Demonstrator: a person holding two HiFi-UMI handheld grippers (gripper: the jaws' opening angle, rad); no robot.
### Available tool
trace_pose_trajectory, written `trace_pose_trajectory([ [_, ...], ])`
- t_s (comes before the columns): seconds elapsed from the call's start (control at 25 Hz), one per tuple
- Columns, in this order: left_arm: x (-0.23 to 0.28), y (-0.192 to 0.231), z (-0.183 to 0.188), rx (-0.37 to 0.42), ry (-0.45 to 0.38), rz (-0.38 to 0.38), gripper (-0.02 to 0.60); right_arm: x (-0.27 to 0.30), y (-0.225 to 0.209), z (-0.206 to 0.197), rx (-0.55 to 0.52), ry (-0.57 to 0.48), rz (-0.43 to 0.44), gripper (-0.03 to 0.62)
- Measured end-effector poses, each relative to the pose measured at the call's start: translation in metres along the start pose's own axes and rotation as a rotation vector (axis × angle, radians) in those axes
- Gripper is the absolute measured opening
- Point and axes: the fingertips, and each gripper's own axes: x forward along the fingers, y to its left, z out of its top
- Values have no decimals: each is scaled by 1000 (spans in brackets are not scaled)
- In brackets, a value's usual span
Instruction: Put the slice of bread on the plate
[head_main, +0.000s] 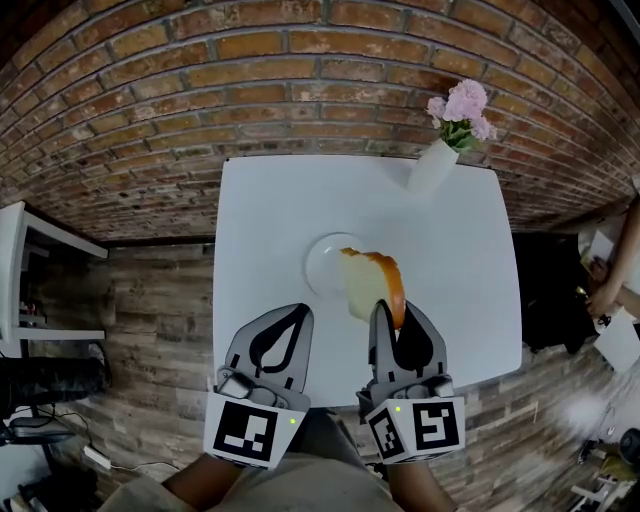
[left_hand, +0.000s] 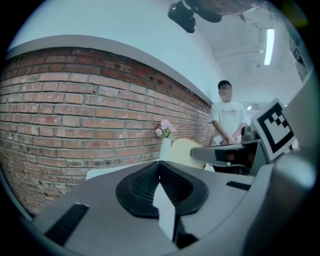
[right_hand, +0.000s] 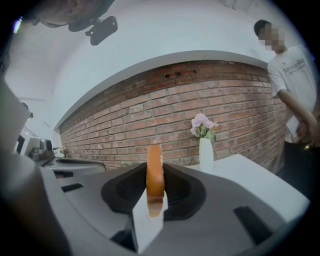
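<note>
The slice of bread (head_main: 372, 285), pale with a brown crust, stands on edge between the jaws of my right gripper (head_main: 391, 318), which is shut on it. It hangs over the near right part of the round white plate (head_main: 318, 262) at the middle of the white table (head_main: 270, 215). In the right gripper view the bread (right_hand: 155, 172) shows crust-on between the pads. My left gripper (head_main: 297, 312) hovers over the table's near edge, left of the plate, shut with nothing in it. From the left gripper view the bread (left_hand: 181, 150) shows to the right of the closed jaws.
A white vase with pink flowers (head_main: 445, 150) stands at the table's far right corner, before a brick wall. A person (right_hand: 295, 100) stands to the right of the table. A white shelf (head_main: 30, 290) is at the far left.
</note>
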Motion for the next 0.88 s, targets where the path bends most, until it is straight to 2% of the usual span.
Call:
trace_pose_trajectory([
  [0.88, 25, 5, -20, 7, 62, -7, 9, 48, -22, -43, 147, 46, 40, 92],
])
